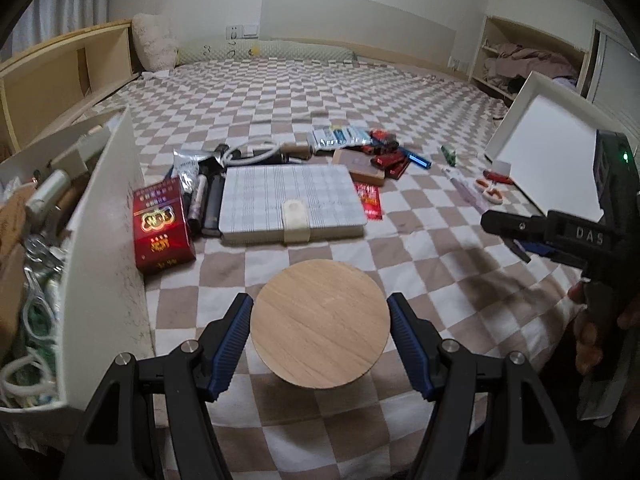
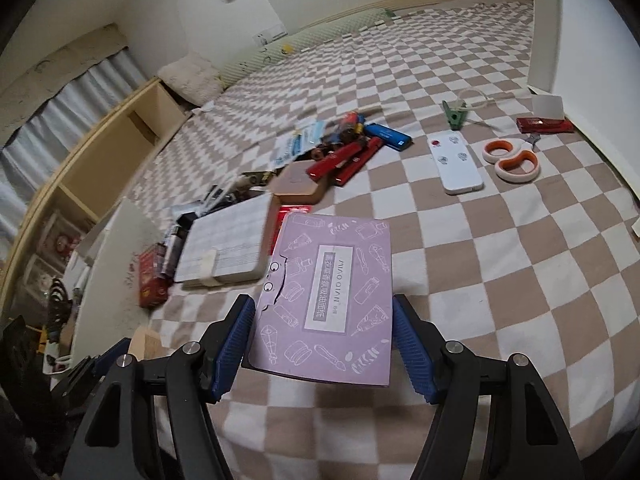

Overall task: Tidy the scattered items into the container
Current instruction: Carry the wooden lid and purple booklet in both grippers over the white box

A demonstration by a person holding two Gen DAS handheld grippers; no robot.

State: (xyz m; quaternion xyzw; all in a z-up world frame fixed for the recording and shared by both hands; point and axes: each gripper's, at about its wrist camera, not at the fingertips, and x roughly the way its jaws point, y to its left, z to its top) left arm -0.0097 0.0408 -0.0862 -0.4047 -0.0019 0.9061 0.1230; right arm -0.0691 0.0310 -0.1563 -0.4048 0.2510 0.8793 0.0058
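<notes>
My left gripper (image 1: 320,308) is shut on a round wooden disc (image 1: 320,324), one blue pad on each side of its rim, held above the checked bedsheet. My right gripper (image 2: 324,308) is shut on a flat purple box (image 2: 332,280) printed with white drawings, lifted off the sheet. In the left wrist view the right gripper (image 1: 508,236) hangs at the right, held by a hand (image 1: 588,328). The container, a white open box (image 1: 104,240) with several items inside, stands at the left, also visible in the right wrist view (image 2: 100,272).
On the sheet lie a plaid notebook (image 1: 292,204), a red carton (image 1: 162,232), dark tubes, red packets (image 2: 348,160), a blue stick (image 2: 388,134), a white remote (image 2: 456,164), orange-white scissors (image 2: 512,160) and a green clip (image 2: 454,116). A white panel (image 1: 548,152) leans at the right.
</notes>
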